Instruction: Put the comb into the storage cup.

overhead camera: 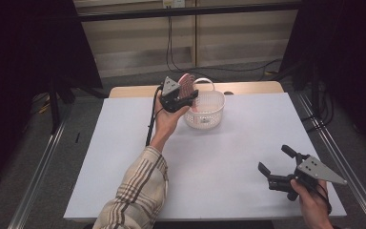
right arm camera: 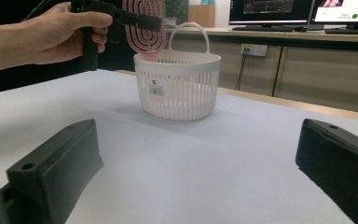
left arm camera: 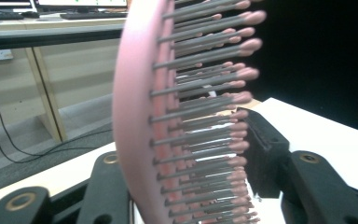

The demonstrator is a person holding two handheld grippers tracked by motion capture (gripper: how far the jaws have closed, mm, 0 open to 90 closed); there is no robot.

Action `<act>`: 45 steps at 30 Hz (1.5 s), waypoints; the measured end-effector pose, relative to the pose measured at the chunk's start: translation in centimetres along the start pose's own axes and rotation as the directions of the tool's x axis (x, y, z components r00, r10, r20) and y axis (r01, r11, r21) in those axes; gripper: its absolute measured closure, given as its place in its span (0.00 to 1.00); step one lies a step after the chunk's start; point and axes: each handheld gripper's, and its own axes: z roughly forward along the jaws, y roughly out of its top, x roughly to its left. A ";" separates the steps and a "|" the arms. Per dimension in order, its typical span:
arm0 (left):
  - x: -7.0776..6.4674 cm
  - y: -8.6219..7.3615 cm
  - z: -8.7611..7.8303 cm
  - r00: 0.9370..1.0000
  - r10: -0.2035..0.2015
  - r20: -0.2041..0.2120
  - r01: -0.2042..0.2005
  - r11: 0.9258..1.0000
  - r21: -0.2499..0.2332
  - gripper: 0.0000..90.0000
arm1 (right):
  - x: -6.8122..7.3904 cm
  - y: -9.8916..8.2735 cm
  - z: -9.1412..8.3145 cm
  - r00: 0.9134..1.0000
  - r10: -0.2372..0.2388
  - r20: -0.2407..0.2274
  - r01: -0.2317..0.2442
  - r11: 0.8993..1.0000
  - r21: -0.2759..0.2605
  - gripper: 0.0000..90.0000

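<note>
A pink plastic hairbrush with grey bristles point(left arm camera: 140, 116) is squeezed between the left gripper's point(overhead camera: 183, 98) jaws, above the white slotted plastic basket point(right arm camera: 177, 84). The right gripper's point(overhead camera: 279, 164) jaws are spread wide over the flat white table top point(overhead camera: 228, 157). Desks with screens point(right arm camera: 270, 10) are seen behind.

Looking like a lab or office set up for recording: a white table point(overhead camera: 228, 157) standing inside a dark frame point(overhead camera: 181, 12) with black curtains point(overhead camera: 24, 47) hanging at both sides and metal rails point(overhead camera: 38, 171) running along the floor. Glowing behind it, monitors point(right arm camera: 270, 10) and a keyboard point(left arm camera: 93, 15) sitting on a long wooden bench point(right arm camera: 307, 37), with cables point(overhead camera: 171, 47) trailing down and a wall socket point(right arm camera: 254, 49) showing beneath.
</note>
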 end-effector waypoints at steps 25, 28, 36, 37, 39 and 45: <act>1.3 -0.5 0.2 0.999 -0.009 -0.032 0.010 1.000 0.021 0.37 | 0.1 -0.1 0.1 1.000 -0.001 -0.009 0.001 1.000 0.003 0.00; 1.4 -0.5 0.3 0.999 -0.012 -0.035 0.013 1.000 0.015 0.36 | 0.1 -0.1 0.1 1.000 0.002 -0.010 -0.002 1.000 0.005 0.00; 2.1 -0.7 0.2 0.999 -0.016 -0.037 0.016 1.000 0.022 0.35 | 0.0 -0.1 0.1 1.000 0.000 -0.008 0.000 1.000 0.003 0.00; 2.2 -0.7 0.2 0.999 -0.015 -0.039 0.015 1.000 0.018 0.36 | 0.0 -0.1 0.1 1.000 -0.001 -0.008 0.001 1.000 0.002 0.00; 2.2 -0.6 0.2 0.999 -0.011 -0.038 0.011 1.000 0.018 0.36 | 0.0 -0.1 0.1 1.000 -0.002 -0.007 0.002 1.000 0.004 0.00; 2.3 -0.9 0.2 0.999 -0.013 -0.039 0.014 0.999 0.035 0.35 | 0.0 -0.1 0.1 1.000 -0.003 -0.011 0.003 1.000 0.002 0.00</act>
